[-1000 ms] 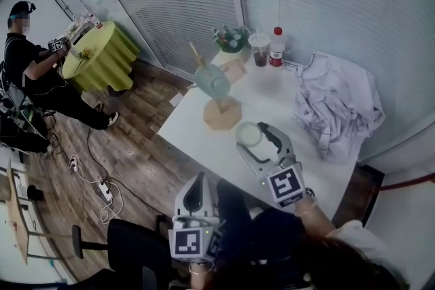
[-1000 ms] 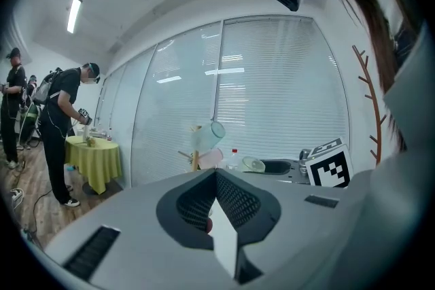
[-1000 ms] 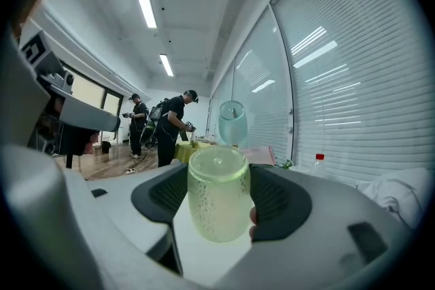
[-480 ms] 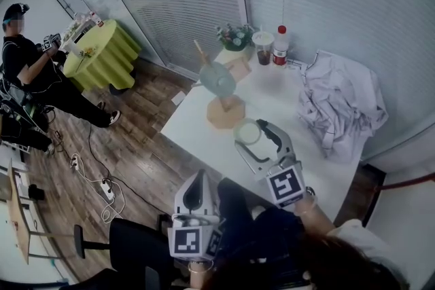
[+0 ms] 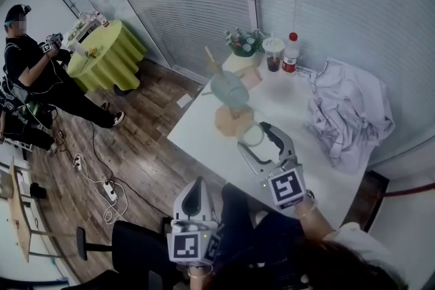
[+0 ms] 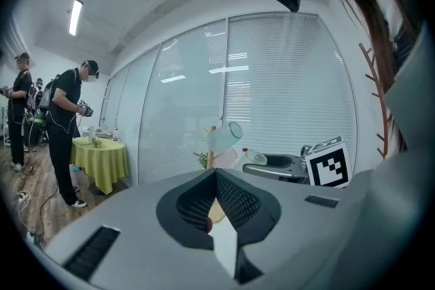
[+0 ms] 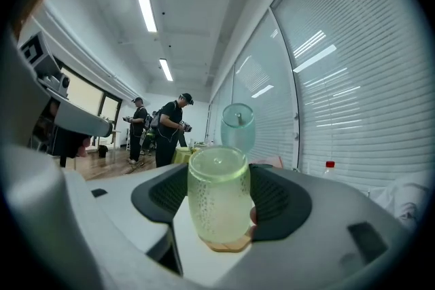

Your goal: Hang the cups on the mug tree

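The right hand-held gripper (image 5: 250, 139) is clamped across the body of a pale green cup (image 7: 217, 197), one pad on each side of its wall at about mid-height. The cup sits upright between the jaws, just above the white surface (image 5: 285, 112). The mug tree (image 5: 234, 120) is close by at 12 o'clock from it in the head view. A blue-green cup (image 5: 228, 88) already sits tilted on one of the tree's pegs. The left hand-held gripper (image 5: 194, 188) has its jaws together on nothing and is off the surface at 7 o'clock.

The green cup looks like dimpled glass or hard plastic. I judge it stiff, fairly light, and likely to crack if knocked against the wooden trunk. The dimples should give the pads some bite, but the rounded wall could turn in the grip when tilted. No handle shows, so a mid-wall hold seems right, leaving the mouth free to slide over a peg.
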{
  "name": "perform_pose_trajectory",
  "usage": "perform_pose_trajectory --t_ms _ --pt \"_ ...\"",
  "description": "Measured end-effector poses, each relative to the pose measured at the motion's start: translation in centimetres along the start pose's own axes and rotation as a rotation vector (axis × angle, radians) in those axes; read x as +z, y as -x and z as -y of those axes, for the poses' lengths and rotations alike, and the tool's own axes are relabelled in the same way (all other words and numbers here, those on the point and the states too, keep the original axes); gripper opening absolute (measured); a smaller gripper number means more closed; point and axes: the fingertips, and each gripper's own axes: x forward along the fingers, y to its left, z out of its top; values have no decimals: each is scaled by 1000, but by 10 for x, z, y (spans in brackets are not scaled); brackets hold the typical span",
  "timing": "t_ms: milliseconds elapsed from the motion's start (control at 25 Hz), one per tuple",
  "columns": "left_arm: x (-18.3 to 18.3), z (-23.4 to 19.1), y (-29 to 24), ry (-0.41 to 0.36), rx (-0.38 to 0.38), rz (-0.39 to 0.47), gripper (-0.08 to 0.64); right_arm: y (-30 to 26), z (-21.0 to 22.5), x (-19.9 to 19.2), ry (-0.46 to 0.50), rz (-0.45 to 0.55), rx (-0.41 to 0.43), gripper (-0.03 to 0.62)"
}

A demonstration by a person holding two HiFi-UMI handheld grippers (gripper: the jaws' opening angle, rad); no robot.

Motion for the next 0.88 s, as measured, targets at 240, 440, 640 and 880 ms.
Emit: perform_pose_trajectory --t_ms 240,440,640,880 --pt "-3 -3 -4 9 16 -26 3 -13 -2 3 8 18 20 288" --pt "-8 -7 -3 11 47 -49 3 -21 -4 2 11 38 42 288" --pt "-3 -8 -7 -7 52 -46 3 -26 -3 0 0 43 46 288" --pt "-3 -9 -13 -18 49 -60 3 -31 0 -3 -16 42 42 288"
